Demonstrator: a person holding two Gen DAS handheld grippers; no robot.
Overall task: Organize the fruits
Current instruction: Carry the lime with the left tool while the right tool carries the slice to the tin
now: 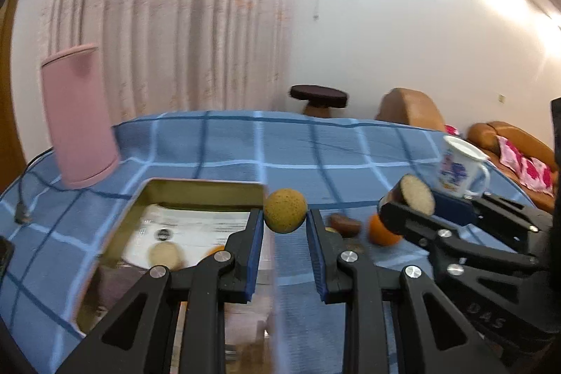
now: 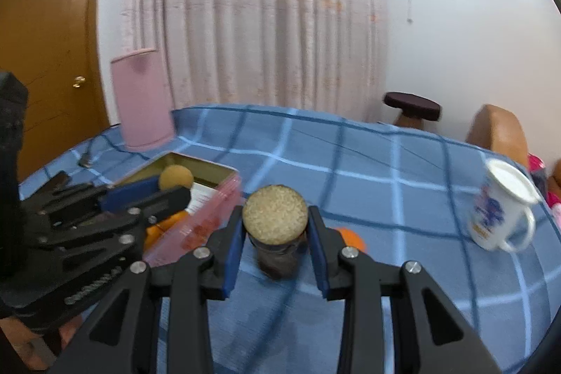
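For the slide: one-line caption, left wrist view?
Left gripper holds a yellow-brown fruit beside the tin box.

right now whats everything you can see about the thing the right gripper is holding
The right gripper is shut on a cut fruit piece: a short stub with dark brown skin and a flat, round, pale tan, grainy cut face turned toward the camera. It hangs above the blue checked tablecloth, pinched on both sides by the blue pads. Nothing else touches it. The left wrist view shows it tilted, near the orange.
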